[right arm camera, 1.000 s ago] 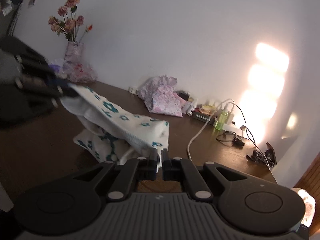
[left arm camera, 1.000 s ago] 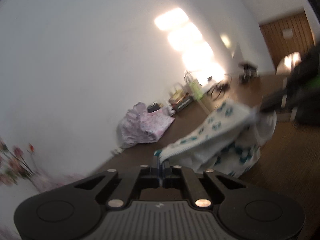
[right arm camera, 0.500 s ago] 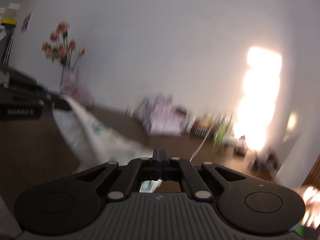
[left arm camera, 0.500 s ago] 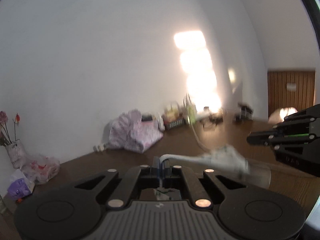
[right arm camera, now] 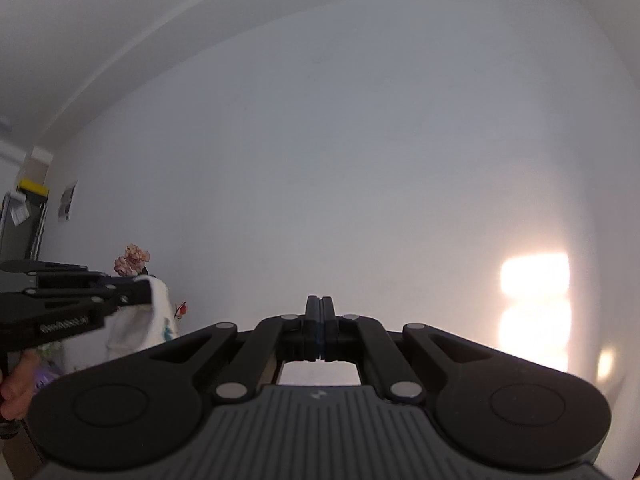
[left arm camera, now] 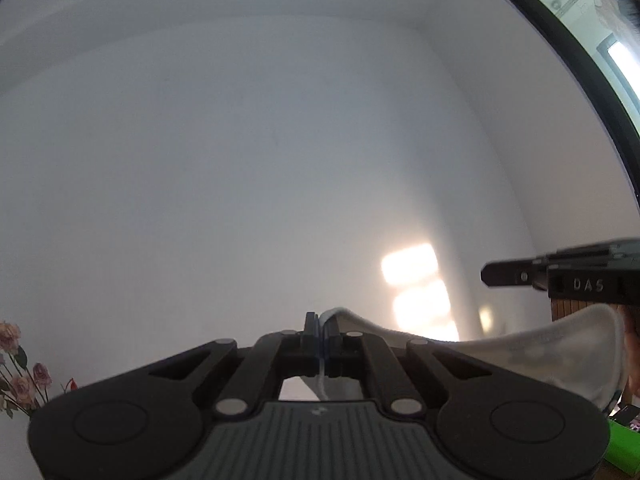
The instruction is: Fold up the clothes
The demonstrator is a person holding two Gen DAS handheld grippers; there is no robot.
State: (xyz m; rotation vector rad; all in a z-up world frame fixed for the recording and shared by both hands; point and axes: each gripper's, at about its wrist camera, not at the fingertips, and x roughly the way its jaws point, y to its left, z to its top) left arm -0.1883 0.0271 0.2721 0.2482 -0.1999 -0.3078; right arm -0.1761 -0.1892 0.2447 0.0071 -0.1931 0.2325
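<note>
Between the two black grippers a white cloth with teal print (left arm camera: 552, 344) hangs stretched. The left gripper (left arm camera: 322, 326) pinches one edge. The right gripper (right arm camera: 319, 312) is closed, with no cloth visible between its fingers.

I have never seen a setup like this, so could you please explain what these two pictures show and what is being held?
No robot here: a person holds a two-finger gripper in each hand, each with a fisheye camera looking along its fingers. In the left camera's picture, the left gripper is shut on the edge of a white garment, which stretches across to the right gripper at the picture's edge. The right camera's picture shows its own gripper shut; the cloth in it is hidden there. Both cameras face a white wall, so no table shows, only flowers.
</note>
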